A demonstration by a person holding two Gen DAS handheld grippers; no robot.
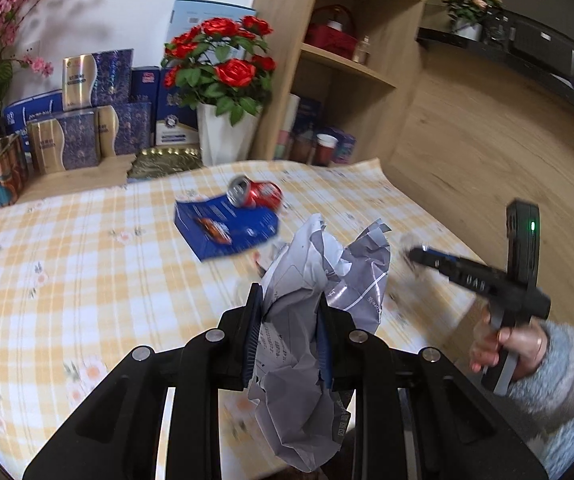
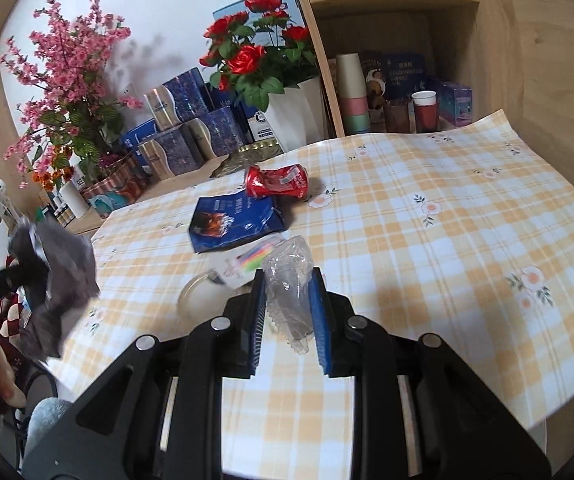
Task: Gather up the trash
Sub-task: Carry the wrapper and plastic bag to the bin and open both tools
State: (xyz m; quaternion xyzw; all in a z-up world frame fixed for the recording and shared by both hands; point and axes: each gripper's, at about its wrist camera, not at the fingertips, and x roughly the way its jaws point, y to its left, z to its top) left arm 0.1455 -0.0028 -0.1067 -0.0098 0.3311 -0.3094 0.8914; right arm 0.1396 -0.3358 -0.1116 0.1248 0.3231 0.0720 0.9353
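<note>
The left tongs [image 1: 287, 336] clamp crumpled grey printed paper [image 1: 319, 280], its writing unreadable; the right tongs [image 2: 289, 308] pinch a crushed clear plastic bottle [image 2: 289, 280] above the checked table [image 2: 447, 220], where a dented red can [image 2: 277, 180] lies.

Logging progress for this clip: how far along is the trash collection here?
Midway. In hand: the left gripper is shut on crumpled grey paper; the right gripper is shut on crushed clear plastic. Left on the checked tablecloth: a crushed red can and a blue packet. No bin is visible.
</note>
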